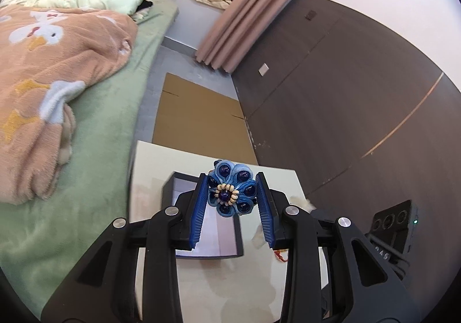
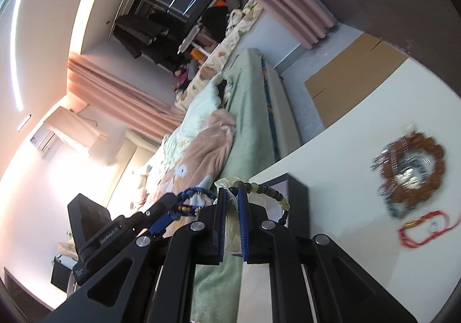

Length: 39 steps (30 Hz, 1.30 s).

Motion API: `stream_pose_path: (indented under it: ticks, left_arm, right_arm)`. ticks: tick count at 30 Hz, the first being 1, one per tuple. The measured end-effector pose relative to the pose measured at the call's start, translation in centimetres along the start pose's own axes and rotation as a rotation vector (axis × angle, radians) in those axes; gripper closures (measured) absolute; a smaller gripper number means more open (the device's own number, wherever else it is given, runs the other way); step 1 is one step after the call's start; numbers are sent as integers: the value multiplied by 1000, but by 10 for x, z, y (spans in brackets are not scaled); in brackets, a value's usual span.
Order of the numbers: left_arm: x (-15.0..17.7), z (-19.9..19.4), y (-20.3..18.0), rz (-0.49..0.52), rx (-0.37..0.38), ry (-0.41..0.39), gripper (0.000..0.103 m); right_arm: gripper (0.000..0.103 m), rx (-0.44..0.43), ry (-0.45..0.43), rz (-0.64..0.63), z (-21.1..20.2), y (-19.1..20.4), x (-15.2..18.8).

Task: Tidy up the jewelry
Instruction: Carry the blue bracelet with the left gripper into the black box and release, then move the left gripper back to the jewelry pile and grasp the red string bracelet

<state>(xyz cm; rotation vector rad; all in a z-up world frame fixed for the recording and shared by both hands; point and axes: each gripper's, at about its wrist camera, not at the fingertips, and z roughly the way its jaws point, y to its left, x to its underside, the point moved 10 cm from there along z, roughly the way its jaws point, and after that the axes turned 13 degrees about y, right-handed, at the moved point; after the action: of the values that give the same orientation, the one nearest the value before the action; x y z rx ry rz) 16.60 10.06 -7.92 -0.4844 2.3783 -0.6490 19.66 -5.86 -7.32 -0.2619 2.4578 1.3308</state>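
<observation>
Blue ribbed pads of my left tool (image 1: 232,196) clamp a blue flower ornament (image 1: 232,192) above the open black box (image 1: 201,225) on the white worktop (image 1: 152,161). My right tool (image 2: 232,207) is pinched together on a bead bracelet (image 2: 268,190). Farther right on the worktop lie a brown bead ring (image 2: 412,167) and a red cord (image 2: 420,229). A green bed (image 1: 95,133) runs alongside.

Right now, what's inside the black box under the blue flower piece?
The black box shows only a pale lining where visible. The left tool, gripping the blue flower piece, covers the middle of the interior, so anything lying there cannot be seen.
</observation>
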Motion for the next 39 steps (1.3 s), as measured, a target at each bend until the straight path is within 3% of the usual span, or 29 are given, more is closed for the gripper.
stream_pose_path:
  ticks: [4,5,6,7,8,15,16,17,19,25,32,39]
  left_arm:
    - [-5,-5,13,-24,-8,-9,69]
    - [-6,-4,14,-26,-8,-6,69]
    - [-5,-1,16,-26,-9,2,69]
    - [-4,0,15,-25,-9,8,69]
    - [-3,2,15,-21,-9,18,69]
    - [6,22,4,10,-10,76,64]
    - [8,25,3,14,-12,83,54]
    - [9,27,2,17,-19,87,35]
    - [9,28,2,19,-41,74,26]
    - [15,37,-4,19,-57,92,26]
    - [25,56,-34,75,-47,122,25]
    - [41,84,-69,131,-34,165,25]
  right_arm:
    - [90,-23,47,3,35,6,3]
    - [80,-12,61,2,41,4,4]
    - [64,1,89,14,49,0,6]
    - [26,-2,109,34,54,-4,8]
    - [18,-5,81,57,51,-7,7]
    - [18,76,-9,71,15,-27,-8]
    - [18,96,-17,79,11,-32,-9]
    - [18,117,-20,85,8,-37,-9]
    - [18,153,-19,93,2,-44,-9]
    - [14,224,-52,102,-33,-60,-10]
    - [14,366,-69,160,-83,-100,-7]
    - [14,395,-45,265,-108,-139,-1]
